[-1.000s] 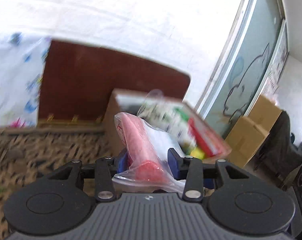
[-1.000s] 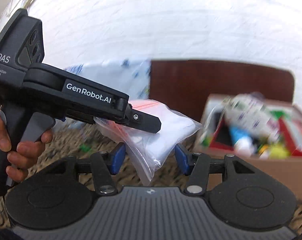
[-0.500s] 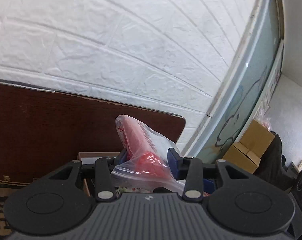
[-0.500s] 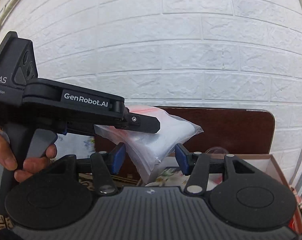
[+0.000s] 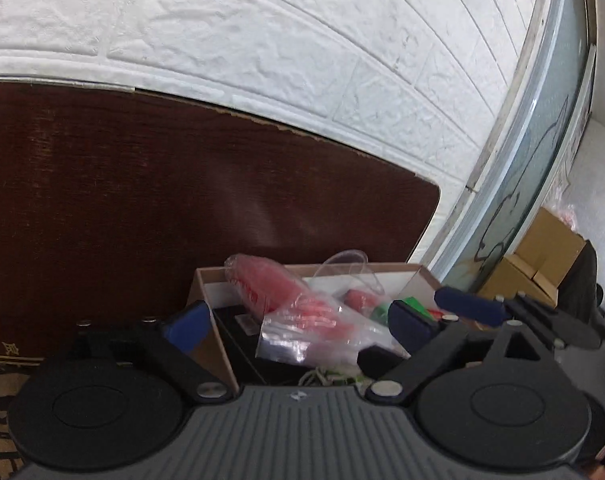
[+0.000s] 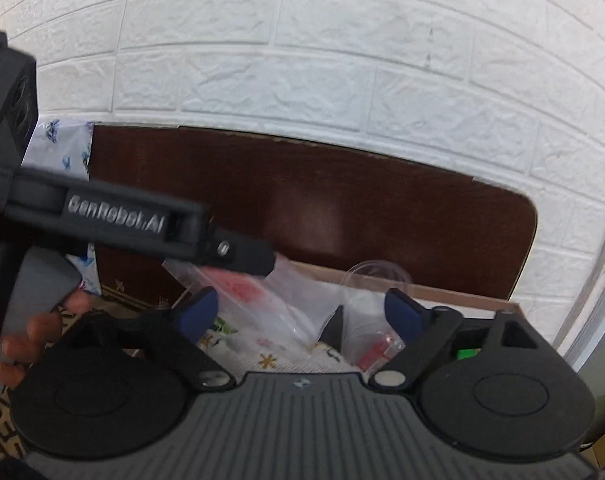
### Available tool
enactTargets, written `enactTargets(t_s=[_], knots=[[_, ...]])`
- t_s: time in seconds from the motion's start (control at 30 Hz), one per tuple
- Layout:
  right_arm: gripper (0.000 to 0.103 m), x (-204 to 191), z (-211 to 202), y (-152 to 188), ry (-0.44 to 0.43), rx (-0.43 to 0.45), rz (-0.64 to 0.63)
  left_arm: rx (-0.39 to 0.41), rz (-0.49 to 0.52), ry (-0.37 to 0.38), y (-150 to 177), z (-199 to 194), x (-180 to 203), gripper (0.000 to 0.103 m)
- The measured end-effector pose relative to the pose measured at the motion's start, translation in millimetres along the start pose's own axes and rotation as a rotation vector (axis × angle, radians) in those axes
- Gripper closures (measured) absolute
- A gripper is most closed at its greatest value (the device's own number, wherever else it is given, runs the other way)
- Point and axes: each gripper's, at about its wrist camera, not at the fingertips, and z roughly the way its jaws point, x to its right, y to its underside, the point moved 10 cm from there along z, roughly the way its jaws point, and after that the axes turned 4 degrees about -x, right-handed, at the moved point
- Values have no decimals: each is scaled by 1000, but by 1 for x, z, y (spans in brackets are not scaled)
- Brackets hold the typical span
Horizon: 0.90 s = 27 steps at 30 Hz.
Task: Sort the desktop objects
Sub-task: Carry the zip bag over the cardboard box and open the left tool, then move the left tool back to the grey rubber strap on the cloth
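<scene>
My left gripper (image 5: 298, 324) hangs over the open cardboard box (image 5: 382, 267), and its jaws are opening. Between the wide-apart blue pads, touching neither, a clear bag with a red item (image 5: 294, 304) lies on the box's contents. My right gripper (image 6: 302, 314) is over the same box (image 6: 462, 298), its jaws opening too. A clear zip bag (image 6: 278, 308) with a pink-red patch sits loose between its pads, on the things in the box. The left gripper's body (image 6: 142, 220) crosses the right wrist view just above that bag. One blue finger (image 5: 470, 304) of the right gripper shows in the left wrist view.
The box holds a clear plastic cup (image 5: 350, 264), green and red pieces and a black item. A dark brown board (image 5: 182, 200) leans on the white brick wall behind. Cardboard boxes (image 5: 542, 248) stand by a glass door at right. A hand (image 6: 34, 332) grips the left handle.
Both grippers moved from the patterned cloth to over the box, then their jaws spread wide. The red bag and the clear bag left the pads and dropped onto the box's contents.
</scene>
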Motion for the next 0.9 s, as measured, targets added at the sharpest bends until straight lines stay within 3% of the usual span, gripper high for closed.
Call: enactTargets(t_s=[0.33, 0.9], knots=[[8, -10, -7, -8, 7, -1, 11, 5, 8, -37, 3, -24, -3, 2], [8, -42, -65, -14, -15, 10, -14, 46, 39, -75, 21, -92, 15, 2]])
